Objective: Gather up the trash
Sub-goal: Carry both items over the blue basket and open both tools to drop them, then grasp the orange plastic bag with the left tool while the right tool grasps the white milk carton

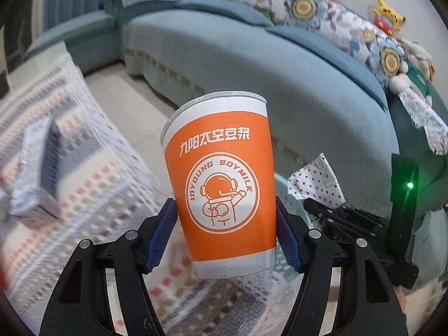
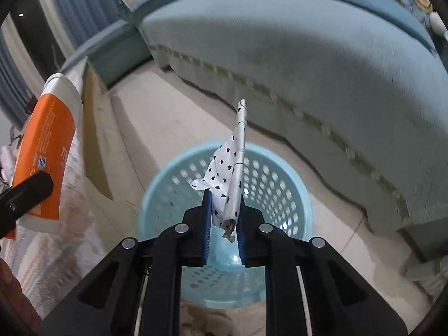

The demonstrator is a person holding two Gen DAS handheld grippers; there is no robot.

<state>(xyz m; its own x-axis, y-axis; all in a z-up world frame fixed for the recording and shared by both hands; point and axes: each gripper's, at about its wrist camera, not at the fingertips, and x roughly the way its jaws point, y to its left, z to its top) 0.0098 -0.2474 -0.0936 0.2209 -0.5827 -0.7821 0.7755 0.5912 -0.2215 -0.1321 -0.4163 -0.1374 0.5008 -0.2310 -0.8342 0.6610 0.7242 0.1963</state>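
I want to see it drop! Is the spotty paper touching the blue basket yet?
Apart. The right wrist view shows the spotty paper pinched in the right hand-held gripper, above the blue basket.

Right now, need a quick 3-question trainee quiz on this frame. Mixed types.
1. True or false: the left tool holds the orange cup.
2. The right tool grips what? A) a bottle B) a spotted wrapper C) nothing
3. Fill in: the wrapper hangs above the blue ____.

Key: 1 true; 2 B; 3 basket
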